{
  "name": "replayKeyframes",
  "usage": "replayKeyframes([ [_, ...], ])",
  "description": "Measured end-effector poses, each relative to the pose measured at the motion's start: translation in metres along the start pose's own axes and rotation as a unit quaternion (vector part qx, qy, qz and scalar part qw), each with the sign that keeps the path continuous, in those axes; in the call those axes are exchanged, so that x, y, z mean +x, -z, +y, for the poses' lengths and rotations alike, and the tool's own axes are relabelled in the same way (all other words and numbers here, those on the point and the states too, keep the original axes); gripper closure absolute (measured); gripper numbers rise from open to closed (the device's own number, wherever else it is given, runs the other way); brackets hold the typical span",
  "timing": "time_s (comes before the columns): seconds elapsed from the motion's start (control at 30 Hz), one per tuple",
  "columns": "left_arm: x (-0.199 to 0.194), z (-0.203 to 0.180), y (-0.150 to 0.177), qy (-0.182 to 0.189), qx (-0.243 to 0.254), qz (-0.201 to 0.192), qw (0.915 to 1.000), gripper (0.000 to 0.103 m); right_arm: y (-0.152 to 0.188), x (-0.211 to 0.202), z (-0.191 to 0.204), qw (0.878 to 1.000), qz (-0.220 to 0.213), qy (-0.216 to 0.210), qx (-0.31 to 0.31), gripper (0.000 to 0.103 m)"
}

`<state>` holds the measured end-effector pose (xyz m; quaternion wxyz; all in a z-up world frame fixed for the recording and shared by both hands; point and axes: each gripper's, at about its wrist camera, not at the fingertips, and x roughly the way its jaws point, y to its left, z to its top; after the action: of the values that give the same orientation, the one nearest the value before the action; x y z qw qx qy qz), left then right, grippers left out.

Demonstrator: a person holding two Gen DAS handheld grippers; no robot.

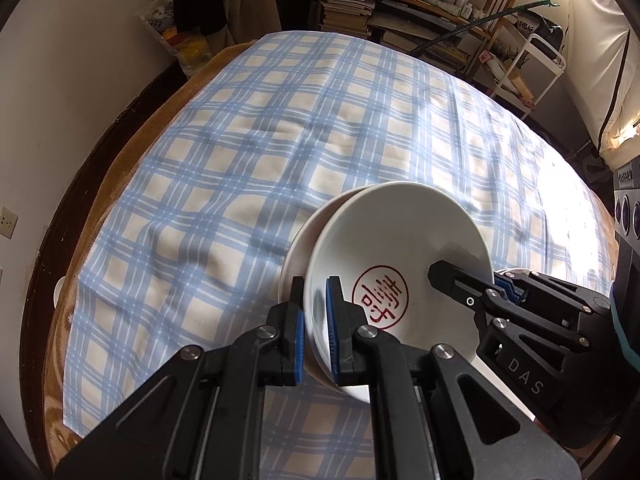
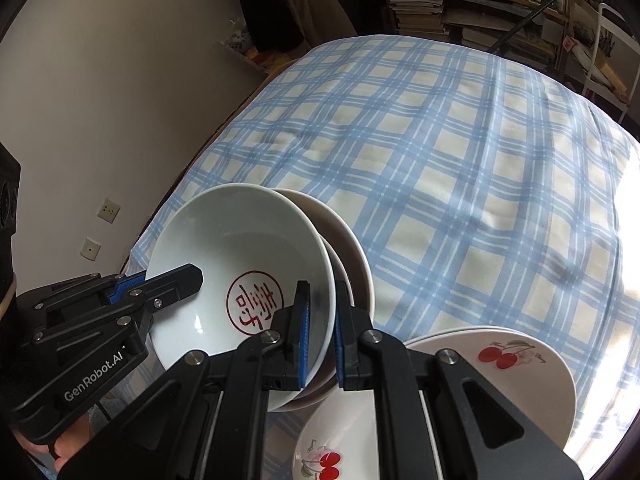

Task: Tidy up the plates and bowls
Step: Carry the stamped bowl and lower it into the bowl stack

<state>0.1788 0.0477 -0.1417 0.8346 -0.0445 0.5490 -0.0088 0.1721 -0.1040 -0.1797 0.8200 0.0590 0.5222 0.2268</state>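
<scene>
White bowl with red seal mark (image 1: 396, 264): tilted, raised above the blue-checked cloth (image 1: 248, 152), nested in a second plain bowl (image 2: 352, 240) behind it.
Left gripper (image 1: 316, 328): blue pads closed on the bowl's near rim.
Right gripper (image 2: 322, 324): closed tight on the opposite rim, apparently pinching both bowls' walls.
Cherry-pattern plate (image 2: 500, 364): lower right, on the cloth.
Cherry-pattern bowl (image 2: 324, 452): just beside the plate, partly hidden.

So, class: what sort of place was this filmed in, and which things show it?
Probably a lived-in home room, not a lab: a plaid cloth covers the table, stacked books fill cluttered shelves, and household bowls are being sorted.
</scene>
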Motion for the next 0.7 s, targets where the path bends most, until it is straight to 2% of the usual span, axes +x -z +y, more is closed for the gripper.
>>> replayKeyframes([
  [0.7,0.0081,-0.007,0.0045,-0.016,0.021,0.015,0.9995,0.091,0.0003,-0.0054,0.0087,0.999,0.004,0.044,-0.025,0.089],
])
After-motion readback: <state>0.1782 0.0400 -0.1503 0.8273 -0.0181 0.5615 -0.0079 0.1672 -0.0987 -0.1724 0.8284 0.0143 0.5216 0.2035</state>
